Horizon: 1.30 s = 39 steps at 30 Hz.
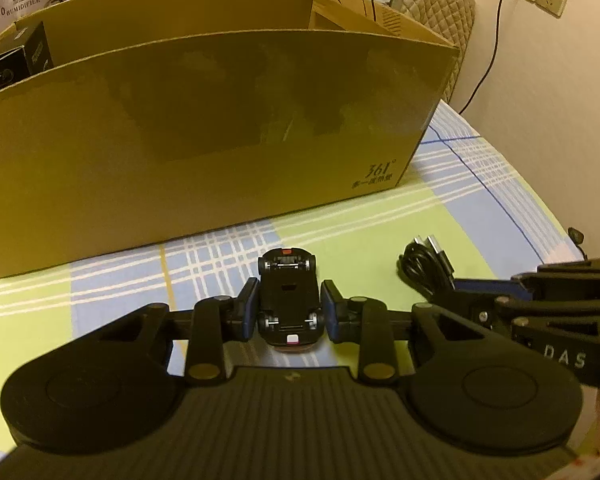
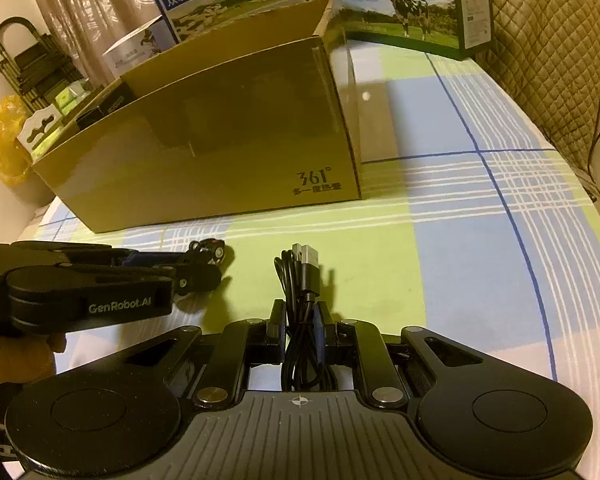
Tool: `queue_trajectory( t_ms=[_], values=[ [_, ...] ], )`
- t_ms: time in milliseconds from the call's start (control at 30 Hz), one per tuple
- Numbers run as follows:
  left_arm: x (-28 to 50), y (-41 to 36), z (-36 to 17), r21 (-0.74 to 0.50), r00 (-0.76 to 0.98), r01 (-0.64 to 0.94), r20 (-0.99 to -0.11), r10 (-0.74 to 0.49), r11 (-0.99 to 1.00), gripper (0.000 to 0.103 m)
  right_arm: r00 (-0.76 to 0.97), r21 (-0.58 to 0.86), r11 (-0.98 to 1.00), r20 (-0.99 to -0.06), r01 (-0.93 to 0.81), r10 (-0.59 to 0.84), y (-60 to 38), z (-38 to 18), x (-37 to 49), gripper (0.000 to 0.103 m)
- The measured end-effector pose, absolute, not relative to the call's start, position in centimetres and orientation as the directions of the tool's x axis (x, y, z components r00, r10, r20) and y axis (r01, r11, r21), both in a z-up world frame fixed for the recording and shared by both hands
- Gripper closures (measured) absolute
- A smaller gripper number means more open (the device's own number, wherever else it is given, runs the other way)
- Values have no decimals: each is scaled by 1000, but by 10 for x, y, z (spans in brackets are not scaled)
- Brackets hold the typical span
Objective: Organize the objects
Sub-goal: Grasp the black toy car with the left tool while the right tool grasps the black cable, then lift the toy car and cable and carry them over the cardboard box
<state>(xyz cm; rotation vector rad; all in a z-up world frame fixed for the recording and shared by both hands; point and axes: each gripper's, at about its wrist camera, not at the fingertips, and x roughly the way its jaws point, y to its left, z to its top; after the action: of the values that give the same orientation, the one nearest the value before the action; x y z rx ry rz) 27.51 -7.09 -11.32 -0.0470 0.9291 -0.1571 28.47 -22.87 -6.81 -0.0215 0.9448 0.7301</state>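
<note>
Dim, yellow-tinted indoor light in two fisheye views.
Straight edges bow toward the dark, rounded corners. The cardboard box (image 1: 204, 128) face is mottled with soft shadow, short shadows lie on the checked cloth (image 2: 480, 248), and the nearest parts look slightly soft.

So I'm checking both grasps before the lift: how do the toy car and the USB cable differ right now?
The toy car is rigid and lies upside down, wheels up; the USB cable is a limp coiled bundle. The left gripper clamps the car's sides; the right gripper pinches the cable's coil. Both are black and lie on the checked cloth.
</note>
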Motion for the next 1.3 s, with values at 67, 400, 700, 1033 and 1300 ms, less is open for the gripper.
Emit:
queue_trajectory(
  t_ms=[67,400,700,1033,1300],
  values=[
    [270,-68,-112,-108,578,111,-802,-152,988,76,362,285,756,-743,-589,563,-227,-68,282,93],
    [221,-46,-98,-144,574,42,-807,-142,989,76,327,332,737,-736,-589,593,-224,-69,260,93],
    [183,-33,-84,-223,586,-24,-793,-167,975,76,313,387,742,-727,-548,610,-233,-60,232,93],
    [157,-38,-97,-182,562,-21,-815,-139,983,76,306,358,745,-747,-563,590,-233,-65,207,93],
    [159,-39,-102,-154,567,-14,-815,-119,988,72,311,360,742,-741,-566,596,-233,-66,208,93]
  ],
)
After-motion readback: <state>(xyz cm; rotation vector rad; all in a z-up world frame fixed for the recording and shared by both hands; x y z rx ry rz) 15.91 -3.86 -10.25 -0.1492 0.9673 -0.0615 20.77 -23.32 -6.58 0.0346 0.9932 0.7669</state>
